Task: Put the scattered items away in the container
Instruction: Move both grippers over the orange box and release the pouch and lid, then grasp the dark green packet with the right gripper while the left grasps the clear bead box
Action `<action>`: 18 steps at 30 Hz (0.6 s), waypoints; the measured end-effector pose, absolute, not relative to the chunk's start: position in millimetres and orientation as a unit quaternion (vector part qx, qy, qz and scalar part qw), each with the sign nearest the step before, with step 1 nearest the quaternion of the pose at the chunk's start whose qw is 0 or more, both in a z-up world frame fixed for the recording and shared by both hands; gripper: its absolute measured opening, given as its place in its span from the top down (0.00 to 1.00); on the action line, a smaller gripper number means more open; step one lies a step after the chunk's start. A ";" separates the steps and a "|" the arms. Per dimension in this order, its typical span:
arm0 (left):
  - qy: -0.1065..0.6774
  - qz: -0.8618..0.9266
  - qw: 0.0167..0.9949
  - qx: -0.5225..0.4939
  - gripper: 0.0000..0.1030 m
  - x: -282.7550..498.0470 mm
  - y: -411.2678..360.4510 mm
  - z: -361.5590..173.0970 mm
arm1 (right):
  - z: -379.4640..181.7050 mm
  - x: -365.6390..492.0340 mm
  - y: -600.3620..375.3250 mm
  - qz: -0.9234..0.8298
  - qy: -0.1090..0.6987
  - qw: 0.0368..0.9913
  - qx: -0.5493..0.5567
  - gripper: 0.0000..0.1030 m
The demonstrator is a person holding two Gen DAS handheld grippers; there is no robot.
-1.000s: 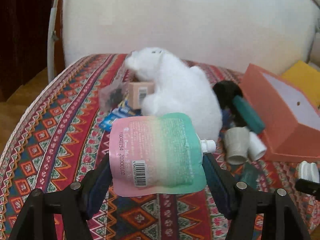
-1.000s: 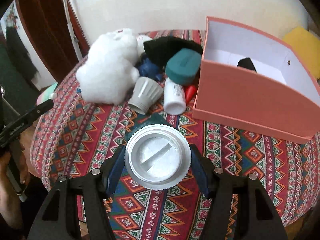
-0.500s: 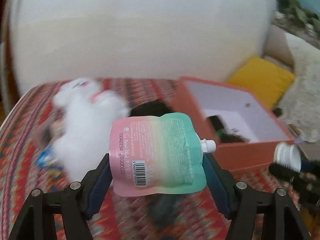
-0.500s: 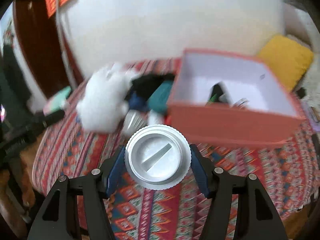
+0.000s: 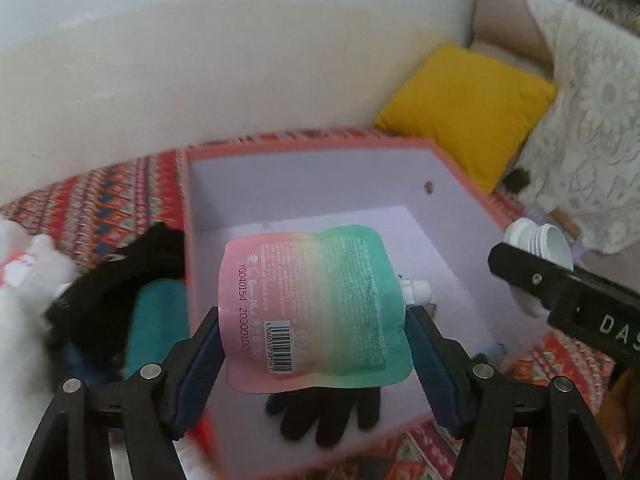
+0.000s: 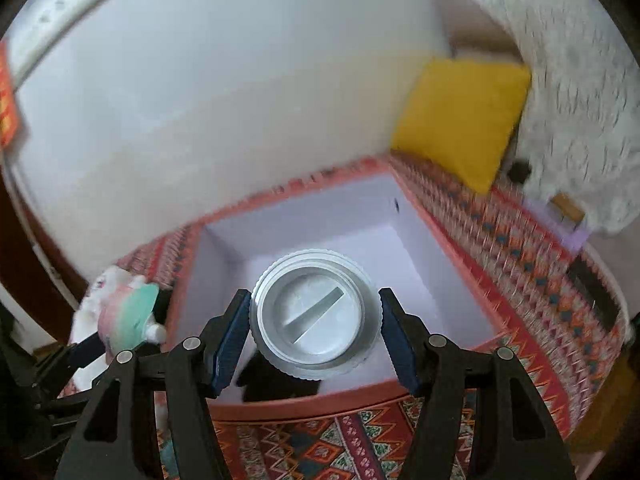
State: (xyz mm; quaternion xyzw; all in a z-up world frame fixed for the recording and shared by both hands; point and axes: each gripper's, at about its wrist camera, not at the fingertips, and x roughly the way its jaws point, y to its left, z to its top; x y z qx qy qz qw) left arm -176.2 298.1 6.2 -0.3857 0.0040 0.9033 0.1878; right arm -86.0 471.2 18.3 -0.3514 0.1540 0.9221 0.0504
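Observation:
My left gripper (image 5: 314,344) is shut on a pink-and-green spout pouch (image 5: 316,304) and holds it above the open coral box (image 5: 304,148), over its near part. A black glove (image 5: 324,416) lies on the box floor below. My right gripper (image 6: 314,336) is shut on a white ribbed jar (image 6: 314,314), held above the same box (image 6: 452,220). The jar also shows at the right in the left wrist view (image 5: 540,240). The pouch shows at the left in the right wrist view (image 6: 128,314).
A white plush toy (image 5: 24,312), a black cloth (image 5: 120,272) and a teal case (image 5: 156,328) lie left of the box on the patterned tablecloth (image 5: 92,200). A yellow cushion (image 5: 468,108) sits beyond the table, with a white wall behind.
Both grippers have swung right from the scattered pile and forward over the box, each still holding its item. The box interior now fills the middle of both views.

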 end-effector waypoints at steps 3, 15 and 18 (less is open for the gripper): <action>0.000 0.898 0.184 -0.401 0.27 -194.2 304.9 -11.4 | -4.4 -112.0 482.1 0.907 0.179 0.048 -0.378 0.36; -0.026 0.909 0.166 -0.381 0.17 -175.5 257.1 6.6 | -9.9 -131.4 466.7 0.914 0.167 0.067 -0.364 0.06; -0.029 0.918 0.156 -0.363 0.13 -147.2 229.4 21.4 | -1.9 -122.0 456.7 0.920 0.160 0.060 -0.353 0.06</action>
